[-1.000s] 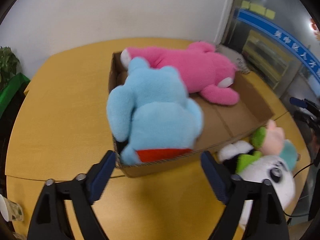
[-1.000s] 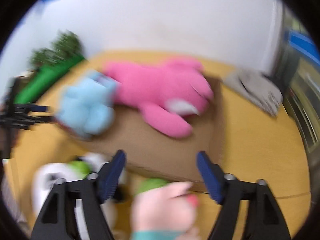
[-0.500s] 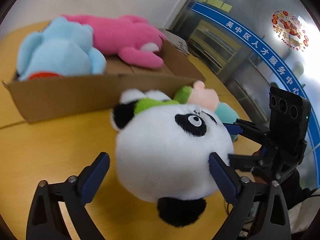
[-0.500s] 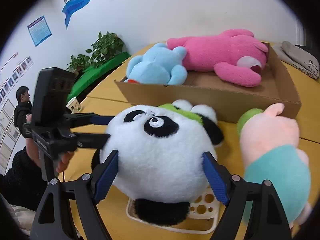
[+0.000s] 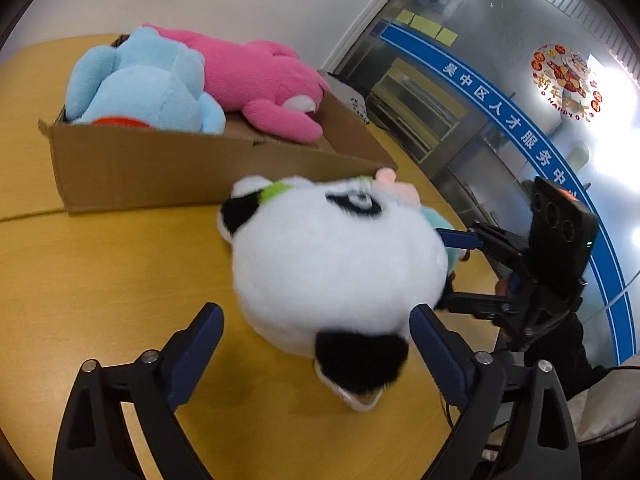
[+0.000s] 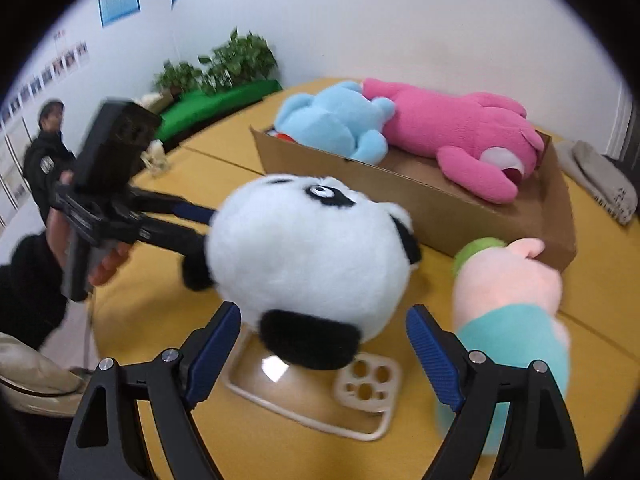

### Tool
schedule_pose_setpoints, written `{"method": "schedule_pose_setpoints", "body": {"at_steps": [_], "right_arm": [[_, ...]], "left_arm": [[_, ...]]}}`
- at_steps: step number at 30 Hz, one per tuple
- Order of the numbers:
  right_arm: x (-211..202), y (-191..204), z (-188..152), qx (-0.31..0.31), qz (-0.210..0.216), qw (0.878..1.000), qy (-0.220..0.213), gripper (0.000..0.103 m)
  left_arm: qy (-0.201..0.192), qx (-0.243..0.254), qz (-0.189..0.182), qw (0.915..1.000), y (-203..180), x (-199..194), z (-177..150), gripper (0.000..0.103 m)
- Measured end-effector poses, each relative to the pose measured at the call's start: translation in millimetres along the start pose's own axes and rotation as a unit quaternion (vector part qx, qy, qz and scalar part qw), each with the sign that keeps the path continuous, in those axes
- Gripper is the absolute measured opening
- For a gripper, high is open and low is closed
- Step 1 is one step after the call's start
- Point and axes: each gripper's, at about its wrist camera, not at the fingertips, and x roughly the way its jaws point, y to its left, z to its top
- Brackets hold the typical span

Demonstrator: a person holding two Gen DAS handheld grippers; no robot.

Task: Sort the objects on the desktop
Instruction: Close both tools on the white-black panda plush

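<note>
Since half a second ago, the panda plush is sitting higher in both wrist views and is tilting its face toward the box, and both of my grippers are closing in from opposite sides.

My left gripper is spread wide and gripping nothing; the panda's black lower patch is lying between its blue pads, just ahead of the tips. My right gripper is likewise spread and unloaded, with the same plush dead ahead and the clear phone case lying on the table under it. The panda is near-round, so I am reading no useful long axis. Both grippers are about equally near.

Just right of the right gripper, the pink-and-teal plush is standing beside the panda. Farther off, the cardboard box is holding the blue plush and the pink plush. I judge the coming move to be a squeeze and lift forward to that box.
</note>
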Motion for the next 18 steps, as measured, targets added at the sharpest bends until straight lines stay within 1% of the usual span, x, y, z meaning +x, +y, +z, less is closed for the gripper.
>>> {"method": "schedule_pose_setpoints", "body": {"at_steps": [2, 4, 8, 10, 12, 15, 16, 18], "right_arm": [[13, -8, 8, -0.015, 0.013, 1.000, 0.017, 0.086], [25, -15, 15, -0.026, 0.029, 0.999, 0.031, 0.090], [39, -24, 13, 0.000, 0.092, 0.995, 0.035, 0.091], [47, -25, 10, 0.016, 0.122, 0.992, 0.038, 0.091], [51, -23, 8, 0.025, 0.136, 0.990, 0.029, 0.092], [53, -20, 7, 0.031, 0.147, 0.989, 0.016, 0.092], [52, -19, 6, 0.033, 0.149, 0.988, 0.011, 0.092], [51, -22, 6, 0.039, 0.152, 0.988, 0.006, 0.091]], "left_arm": [[-0.007, 0.019, -0.003, 0.9998, -6, 1, 5, 0.102], [-0.005, 0.037, -0.005, 0.9993, -10, 3, 5, 0.103], [0.005, 0.069, -0.017, 0.9975, -18, 9, -5, 0.103], [0.001, 0.086, -0.008, 0.9963, -22, 9, -8, 0.103], [0.003, 0.100, 0.012, 0.9949, -21, 13, -9, 0.103], [0.017, 0.101, 0.035, 0.9941, -13, 23, -9, 0.102], [0.020, 0.100, 0.038, 0.9940, -10, 25, -9, 0.102], [0.018, 0.088, 0.025, 0.9956, -2, 27, -8, 0.101]]}}
